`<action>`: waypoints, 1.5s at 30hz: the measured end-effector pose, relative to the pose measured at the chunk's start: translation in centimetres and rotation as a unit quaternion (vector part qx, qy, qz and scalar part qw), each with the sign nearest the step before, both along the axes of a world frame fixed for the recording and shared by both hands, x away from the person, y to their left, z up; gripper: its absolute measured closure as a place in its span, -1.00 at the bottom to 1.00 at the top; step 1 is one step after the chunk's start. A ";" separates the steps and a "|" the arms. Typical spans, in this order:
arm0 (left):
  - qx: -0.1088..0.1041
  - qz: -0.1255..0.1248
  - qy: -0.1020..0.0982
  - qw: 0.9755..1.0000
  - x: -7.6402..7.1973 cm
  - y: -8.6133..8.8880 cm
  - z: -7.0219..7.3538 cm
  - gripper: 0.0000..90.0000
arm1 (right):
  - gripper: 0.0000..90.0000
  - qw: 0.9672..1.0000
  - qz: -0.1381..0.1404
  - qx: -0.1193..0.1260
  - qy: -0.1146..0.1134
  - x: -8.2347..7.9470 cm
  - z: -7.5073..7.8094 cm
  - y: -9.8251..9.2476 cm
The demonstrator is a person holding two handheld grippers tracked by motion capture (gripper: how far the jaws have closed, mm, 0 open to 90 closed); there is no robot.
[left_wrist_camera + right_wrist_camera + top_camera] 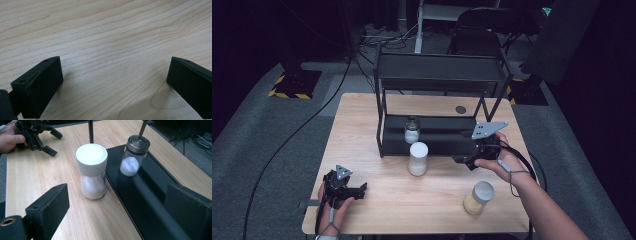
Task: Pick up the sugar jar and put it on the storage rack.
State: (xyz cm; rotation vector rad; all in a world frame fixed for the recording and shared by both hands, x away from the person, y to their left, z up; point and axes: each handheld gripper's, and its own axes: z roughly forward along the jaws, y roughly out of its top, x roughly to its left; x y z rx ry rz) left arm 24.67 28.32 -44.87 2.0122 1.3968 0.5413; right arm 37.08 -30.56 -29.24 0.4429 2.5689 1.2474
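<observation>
A jar with a white lid (pixel 418 159) holding white powder stands on the wooden table (pixel 362 125), just in front of a black two-tier rack (pixel 439 75). A small glass jar with a metal lid (pixel 412 130) sits on the rack's lower shelf. My right gripper (pixel 463 162) hovers open to the right of the white-lidded jar, level with the shelf's front edge. In the right gripper view its jaws (pixel 117 192) stand wide apart, empty, facing the white-lidded jar (pixel 91 172) and the metal-lidded jar (pixel 133 155). My left gripper (pixel 361 192) rests open at the front left, with bare wood between its jaws (pixel 112 75).
A third jar with yellowish contents and a pale lid (pixel 478 197) stands near the table's front right, close under my right forearm. The rack's lower shelf (pixel 150 195) runs along the right of the right gripper view. The left gripper (pixel 55 142) lies far back there.
</observation>
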 end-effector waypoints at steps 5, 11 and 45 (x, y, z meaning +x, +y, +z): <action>0.000 0.000 0.000 1.000 0.0 0.0 0.0 -0.99 | -0.86 1.000 0.006 0.002 0.003 0.6 -0.2 0.5; -0.001 0.000 0.000 1.000 0.0 0.0 0.0 -0.99 | -0.86 1.000 0.014 0.004 0.008 1.4 -0.4 1.2; 0.000 0.000 0.000 1.000 0.0 0.0 0.0 -0.99 | -0.87 0.998 0.066 -0.003 0.020 4.6 -1.6 6.6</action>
